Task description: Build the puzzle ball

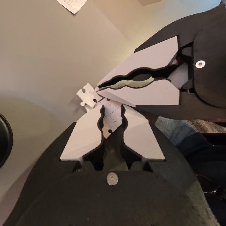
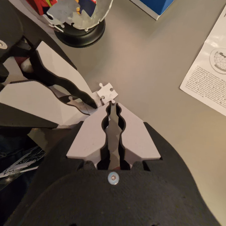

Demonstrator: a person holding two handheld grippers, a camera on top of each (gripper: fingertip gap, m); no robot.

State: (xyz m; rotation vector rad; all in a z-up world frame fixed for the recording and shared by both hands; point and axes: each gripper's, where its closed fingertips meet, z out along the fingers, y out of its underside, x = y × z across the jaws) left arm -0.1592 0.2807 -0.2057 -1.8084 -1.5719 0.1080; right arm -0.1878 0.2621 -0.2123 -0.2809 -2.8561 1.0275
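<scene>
Hanging above the grey table [image 2: 152, 61], a single white puzzle piece [image 1: 88, 96] is pinched by one knob at the very tips of the right gripper [image 2: 113, 104], whose jaws are closed on it. It meets the top edge of a strip of joined white pieces [image 1: 110, 120], which the left gripper [image 1: 112, 110] clamps between its fingers. Farther back stands the half-built puzzle ball [image 2: 75, 13], colourful outside and grey inside, on a round black stand [image 2: 83, 36]. A printed instruction sheet [image 2: 207, 79] lies to the right, and a blue box [image 2: 157, 7] sits at the far edge.
</scene>
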